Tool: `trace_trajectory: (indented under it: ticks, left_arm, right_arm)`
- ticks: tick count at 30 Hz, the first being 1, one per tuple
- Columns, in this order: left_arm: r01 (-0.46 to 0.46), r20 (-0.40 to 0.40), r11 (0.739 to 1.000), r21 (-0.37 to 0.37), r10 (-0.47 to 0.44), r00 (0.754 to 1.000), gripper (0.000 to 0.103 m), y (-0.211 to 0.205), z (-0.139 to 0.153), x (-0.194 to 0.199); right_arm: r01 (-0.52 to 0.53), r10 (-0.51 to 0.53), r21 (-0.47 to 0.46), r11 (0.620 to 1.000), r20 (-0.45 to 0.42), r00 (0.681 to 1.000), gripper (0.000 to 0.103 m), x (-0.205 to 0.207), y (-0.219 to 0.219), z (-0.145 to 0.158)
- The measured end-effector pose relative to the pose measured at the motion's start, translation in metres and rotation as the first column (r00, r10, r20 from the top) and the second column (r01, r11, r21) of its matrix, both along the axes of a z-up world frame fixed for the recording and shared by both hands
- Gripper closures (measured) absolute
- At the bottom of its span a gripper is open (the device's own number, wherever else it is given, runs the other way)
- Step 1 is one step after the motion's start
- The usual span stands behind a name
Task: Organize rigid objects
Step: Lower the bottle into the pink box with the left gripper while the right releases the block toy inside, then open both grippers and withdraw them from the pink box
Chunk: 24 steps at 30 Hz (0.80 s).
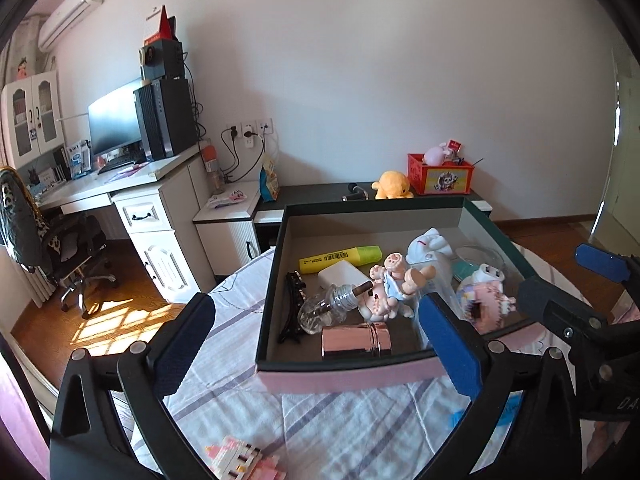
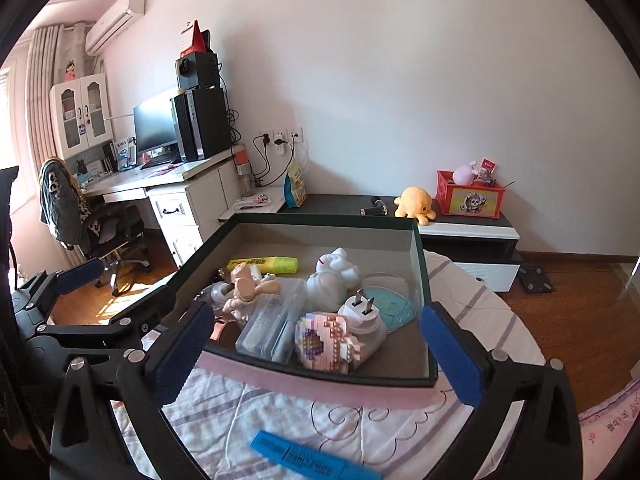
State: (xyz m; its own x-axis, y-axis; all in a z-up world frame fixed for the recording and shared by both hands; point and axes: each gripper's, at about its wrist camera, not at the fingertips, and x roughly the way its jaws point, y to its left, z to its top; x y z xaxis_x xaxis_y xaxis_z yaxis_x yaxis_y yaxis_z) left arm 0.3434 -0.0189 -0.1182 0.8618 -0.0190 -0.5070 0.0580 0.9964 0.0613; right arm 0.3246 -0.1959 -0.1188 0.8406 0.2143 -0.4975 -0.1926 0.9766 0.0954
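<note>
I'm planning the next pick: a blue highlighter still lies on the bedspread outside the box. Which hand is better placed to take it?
Right. The blue highlighter lies just below the right gripper, whose jaws stand open and empty. The left gripper is open too, but a pink block toy lies under it, outside the box.

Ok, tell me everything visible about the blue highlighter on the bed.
The blue highlighter lies flat on the striped bedsheet, outside the box and in front of its pink near wall. It looks like glossy plastic, bright blue, with black print along the barrel. It lies slanted, between the open right gripper fingers' bases; nothing else touches it.
</note>
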Motion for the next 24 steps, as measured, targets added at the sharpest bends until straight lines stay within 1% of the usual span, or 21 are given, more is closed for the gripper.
trace_trajectory:
  ticks: [3, 5, 10, 13, 17, 24]
  left_arm:
    - [-0.006, 0.030, 1.000, -0.021, 0.007, 1.000, 0.000, 0.009, 0.010, -0.036]
    - [0.006, 0.042, 0.999, -0.035, -0.004, 0.999, 0.000, 0.012, 0.016, -0.059]
    - [0.022, 0.092, 0.999, -0.038, -0.018, 0.996, 0.000, 0.010, 0.034, -0.116]
    - [0.006, 0.131, 1.000, -0.030, -0.002, 0.991, 0.000, 0.008, 0.044, -0.146]
    - [0.007, 0.161, 0.999, -0.044, 0.001, 0.987, 0.000, 0.008, 0.057, -0.177]
    - [-0.003, 0.223, 1.000, -0.027, 0.009, 0.975, 0.000, 0.006, 0.075, -0.223]
  right_arm:
    - [-0.017, 0.016, 0.009, 1.000, 0.038, 0.999, 0.000, -0.035, 0.002, 0.013]
    - [-0.019, 0.019, 0.004, 1.000, 0.063, 0.998, 0.000, -0.059, 0.005, 0.021]
    - [-0.022, 0.026, -0.027, 0.999, 0.130, 0.991, 0.000, -0.117, 0.015, 0.037]
    - [-0.008, 0.013, -0.033, 0.999, 0.162, 0.987, 0.000, -0.145, 0.015, 0.045]
    - [0.019, -0.013, -0.029, 0.999, 0.195, 0.981, 0.000, -0.178, 0.014, 0.057]
    - [0.068, -0.063, -0.012, 0.998, 0.247, 0.967, 0.000, -0.222, 0.008, 0.072]
